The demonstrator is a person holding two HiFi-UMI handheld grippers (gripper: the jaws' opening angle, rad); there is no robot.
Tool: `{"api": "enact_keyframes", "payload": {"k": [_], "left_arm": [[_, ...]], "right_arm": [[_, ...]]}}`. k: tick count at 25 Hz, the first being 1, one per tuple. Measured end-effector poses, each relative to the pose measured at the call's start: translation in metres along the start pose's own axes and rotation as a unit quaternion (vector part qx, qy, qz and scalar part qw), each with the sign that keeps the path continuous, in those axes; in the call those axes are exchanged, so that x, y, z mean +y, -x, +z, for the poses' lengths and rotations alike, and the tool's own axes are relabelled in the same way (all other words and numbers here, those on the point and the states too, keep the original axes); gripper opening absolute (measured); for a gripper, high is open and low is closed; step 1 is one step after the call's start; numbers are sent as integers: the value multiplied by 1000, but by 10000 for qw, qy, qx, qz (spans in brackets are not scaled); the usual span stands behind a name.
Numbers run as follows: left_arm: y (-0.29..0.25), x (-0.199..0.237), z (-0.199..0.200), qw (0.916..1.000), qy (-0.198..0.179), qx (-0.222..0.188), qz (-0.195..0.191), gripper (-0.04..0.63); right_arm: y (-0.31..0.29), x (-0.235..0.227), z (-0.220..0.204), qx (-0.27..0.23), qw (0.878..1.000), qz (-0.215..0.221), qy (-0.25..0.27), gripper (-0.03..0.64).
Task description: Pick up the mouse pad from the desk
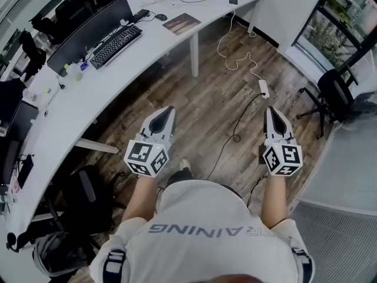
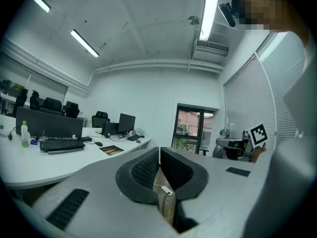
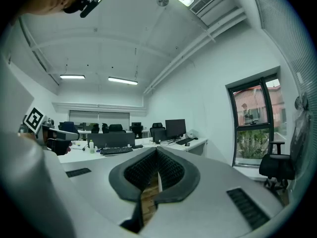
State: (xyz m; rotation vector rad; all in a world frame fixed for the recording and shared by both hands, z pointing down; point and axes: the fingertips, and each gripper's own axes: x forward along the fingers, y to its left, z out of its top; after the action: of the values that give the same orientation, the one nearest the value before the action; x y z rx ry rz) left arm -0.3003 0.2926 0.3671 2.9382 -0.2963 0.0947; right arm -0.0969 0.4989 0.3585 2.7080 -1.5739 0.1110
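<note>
The mouse pad (image 1: 181, 23) is a dark reddish-brown rectangle lying flat on the white curved desk (image 1: 150, 55), far ahead of both grippers; it also shows small in the left gripper view as the mouse pad (image 2: 112, 150). My left gripper (image 1: 168, 112) is held level over the wooden floor, jaws shut and empty, with its tips meeting in its own view, left gripper (image 2: 159, 150). My right gripper (image 1: 271, 113) is held beside it, likewise shut on nothing, seen as the right gripper (image 3: 157, 150) in its own view. Both point toward the desk from a distance.
A keyboard (image 1: 116, 45), a monitor (image 1: 88, 33) and a mouse (image 1: 161, 17) sit on the desk left of the pad. A desk leg (image 1: 194, 55) stands below it. A power strip (image 1: 263, 88) with cables lies on the floor. An office chair (image 1: 330, 93) stands at the right.
</note>
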Motion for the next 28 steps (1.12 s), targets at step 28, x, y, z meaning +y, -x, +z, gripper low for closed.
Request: {"api": "enact_keyframes", "payload": {"k": [28], "left_arm": [[-66,190,30,9999,137,91,29,37]], "right_arm": [[-201,82,4,207,9997,128,38,23]]}}
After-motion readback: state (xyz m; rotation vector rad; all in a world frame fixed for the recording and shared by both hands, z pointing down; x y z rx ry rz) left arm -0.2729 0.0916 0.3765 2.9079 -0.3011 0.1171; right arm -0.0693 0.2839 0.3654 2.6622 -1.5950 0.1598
